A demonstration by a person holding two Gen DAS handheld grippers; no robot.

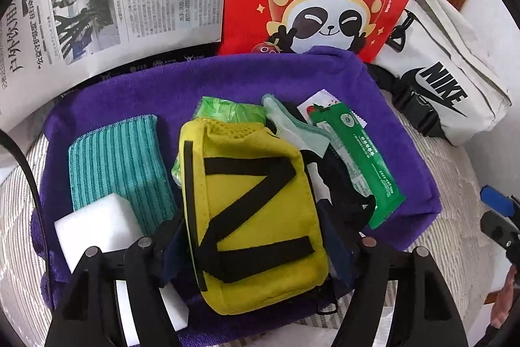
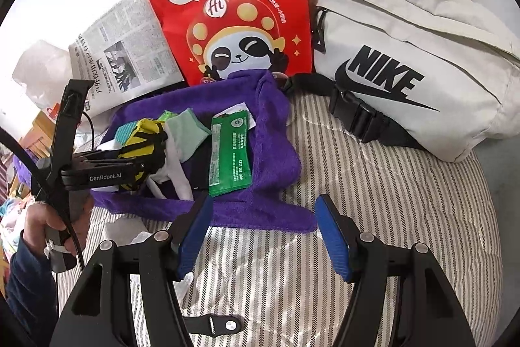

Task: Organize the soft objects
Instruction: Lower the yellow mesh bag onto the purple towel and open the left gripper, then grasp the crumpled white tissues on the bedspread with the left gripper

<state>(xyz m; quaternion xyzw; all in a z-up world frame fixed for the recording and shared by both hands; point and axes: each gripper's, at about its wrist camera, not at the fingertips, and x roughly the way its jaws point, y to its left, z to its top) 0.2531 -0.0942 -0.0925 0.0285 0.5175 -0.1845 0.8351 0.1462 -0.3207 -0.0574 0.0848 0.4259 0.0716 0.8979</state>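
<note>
Yellow pouch (image 1: 250, 210) between left claw (image 1: 260, 249) fingers

Yellow pouch (image 1: 250, 207) between left tool (image 1: 256, 246) fingers

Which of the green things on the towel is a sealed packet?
The long dark green packet, printed with white text, at the purple towel's right side; the others are cloth or crumpled plastic.

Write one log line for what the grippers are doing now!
left gripper: shut on yellow fabric pouch with black straps | right gripper: open, empty, above striped bedding | purple towel: underneath
</note>
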